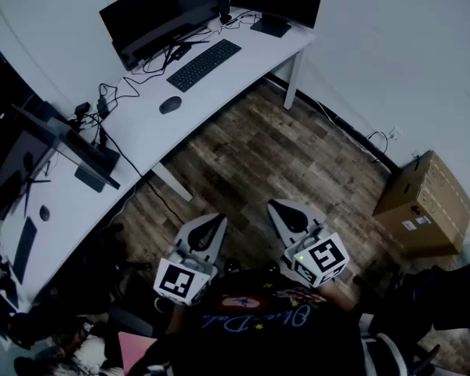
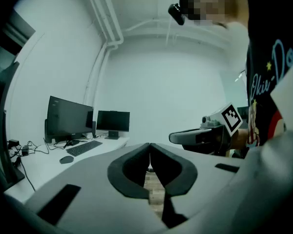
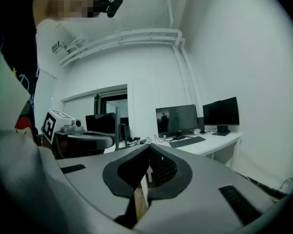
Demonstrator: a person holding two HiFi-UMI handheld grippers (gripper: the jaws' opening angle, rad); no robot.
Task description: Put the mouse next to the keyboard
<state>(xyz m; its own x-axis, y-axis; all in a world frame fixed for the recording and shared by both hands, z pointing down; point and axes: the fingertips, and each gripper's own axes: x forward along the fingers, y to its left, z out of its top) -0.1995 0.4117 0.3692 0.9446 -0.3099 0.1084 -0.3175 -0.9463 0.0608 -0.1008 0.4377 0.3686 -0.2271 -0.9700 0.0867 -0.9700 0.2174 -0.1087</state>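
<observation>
We hold the left gripper (image 1: 218, 218) and right gripper (image 1: 276, 204) over the wooden floor (image 1: 298, 155), each with fingers pressed together on nothing. The mouse (image 1: 170, 105) lies on the white desk (image 1: 145, 131), near one end of the keyboard (image 1: 204, 64).

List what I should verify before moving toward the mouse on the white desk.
1. Clear sight of the mouse on the desk: ok.
2. The mouse next to the keyboard: not ok, bare desk separates them.
3. Empty left gripper: ok, jaws together, nothing between.
4. Empty right gripper: ok, jaws together, nothing between.
5. Jaws ready to take the mouse: not ok, both pairs shut.
6. Grippers at the desk: not ok, both held over the wood floor, short of it.
</observation>
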